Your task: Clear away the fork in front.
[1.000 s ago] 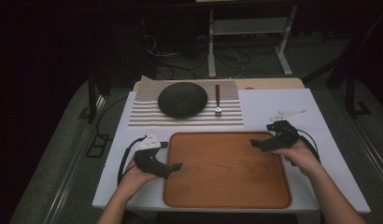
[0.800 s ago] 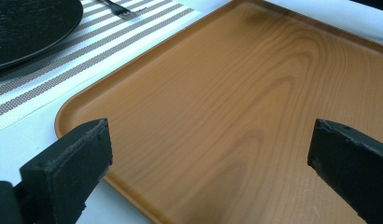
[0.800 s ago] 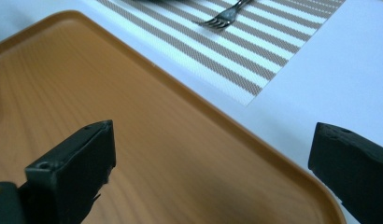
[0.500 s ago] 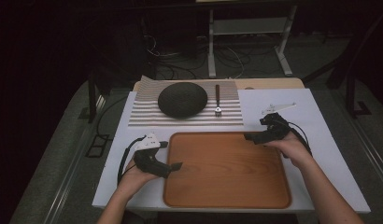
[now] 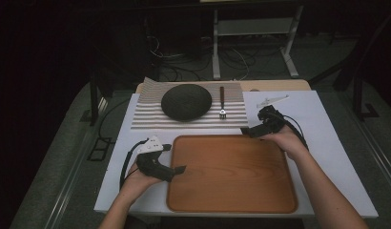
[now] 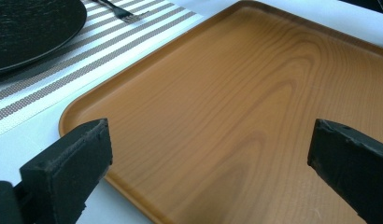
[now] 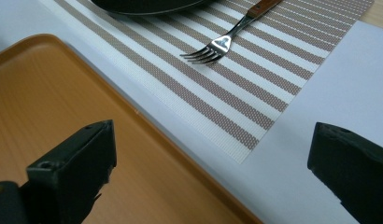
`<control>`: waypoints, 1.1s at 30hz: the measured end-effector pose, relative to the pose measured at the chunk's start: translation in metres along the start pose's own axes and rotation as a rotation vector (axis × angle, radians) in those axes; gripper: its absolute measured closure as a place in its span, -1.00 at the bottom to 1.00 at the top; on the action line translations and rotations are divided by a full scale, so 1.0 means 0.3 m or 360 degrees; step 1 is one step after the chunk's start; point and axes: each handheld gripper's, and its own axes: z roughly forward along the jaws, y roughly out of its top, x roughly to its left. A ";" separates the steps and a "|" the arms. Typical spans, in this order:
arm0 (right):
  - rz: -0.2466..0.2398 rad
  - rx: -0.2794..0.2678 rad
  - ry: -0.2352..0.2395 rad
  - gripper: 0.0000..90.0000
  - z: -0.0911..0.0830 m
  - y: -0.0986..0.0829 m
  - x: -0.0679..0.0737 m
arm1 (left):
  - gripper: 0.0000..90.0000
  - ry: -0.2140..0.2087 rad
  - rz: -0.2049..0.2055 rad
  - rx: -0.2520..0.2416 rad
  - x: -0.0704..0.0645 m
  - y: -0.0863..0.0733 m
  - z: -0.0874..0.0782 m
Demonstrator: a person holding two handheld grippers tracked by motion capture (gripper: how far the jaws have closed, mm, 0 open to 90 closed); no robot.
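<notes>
While the left gripper (image 5: 177, 169) hangs over the near-left edge of the wooden tray (image 5: 231, 191), its jaws are spread wide with nothing between them; the left gripper view looks between the two black jaws across bare wood grain. The person's left hand (image 5: 138, 177) wraps the handle just off the tray's left rim, and a black cable loops out over the white table (image 5: 327, 124) on that side.

Over at the tray's far-right corner sits the right gripper (image 5: 248, 131), also gaping and holding nothing. The right gripper view puts one jaw over the tray's corner and the other over white tabletop just past the tray's far edge. The right hand (image 5: 285, 141) rests by the tray's right rim, forearm running back along that side.

Beyond the tray's far edge lies a striped placemat (image 5: 150, 114), brown and cream bands, close to the tray but not touching it. On the mat, a dark round plate (image 5: 186, 101) sits behind the tray's far-left part, and a fork (image 5: 222, 102) with a brown handle lies to the right of it, tines pointing back toward the tray. A small white object (image 5: 272, 100), too small to identify, lies on the table beyond the tray's far-right corner, past the right gripper.
</notes>
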 end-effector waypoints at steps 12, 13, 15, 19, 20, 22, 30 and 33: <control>0.0037 0.0045 -0.0027 -0.97 0.077 0.098 -0.017 | -1.00 0.0025 0.0009 0.0008 0.001 -0.002 0.001; 0.0038 0.0044 -0.0031 -0.97 0.085 0.106 -0.020 | -1.00 0.0025 0.0009 0.0008 0.001 -0.002 0.001; 0.0039 0.0055 -0.0041 -0.97 0.100 0.124 -0.023 | -1.00 0.0028 0.0006 0.0002 0.002 -0.002 -0.001; 0.0049 0.0076 -0.0059 -0.96 0.132 0.160 -0.031 | -1.00 0.0024 0.0004 -0.0004 0.003 -0.001 -0.001; 0.0049 0.0080 -0.0058 -0.92 0.141 0.169 -0.033 | -1.00 0.0024 0.0005 -0.0004 0.003 -0.001 -0.001; 0.0066 0.0070 -0.0059 -0.78 0.155 0.187 -0.039 | -1.00 0.0026 0.0001 -0.0006 0.003 -0.001 -0.002; 0.0076 0.0132 -0.0078 -0.66 0.217 0.234 -0.047 | -1.00 0.0023 -0.0005 -0.0017 0.006 -0.002 -0.004; 0.0078 0.0161 -0.0093 -0.63 0.243 0.258 -0.050 | -1.00 0.0019 -0.0002 -0.0013 0.005 -0.002 -0.003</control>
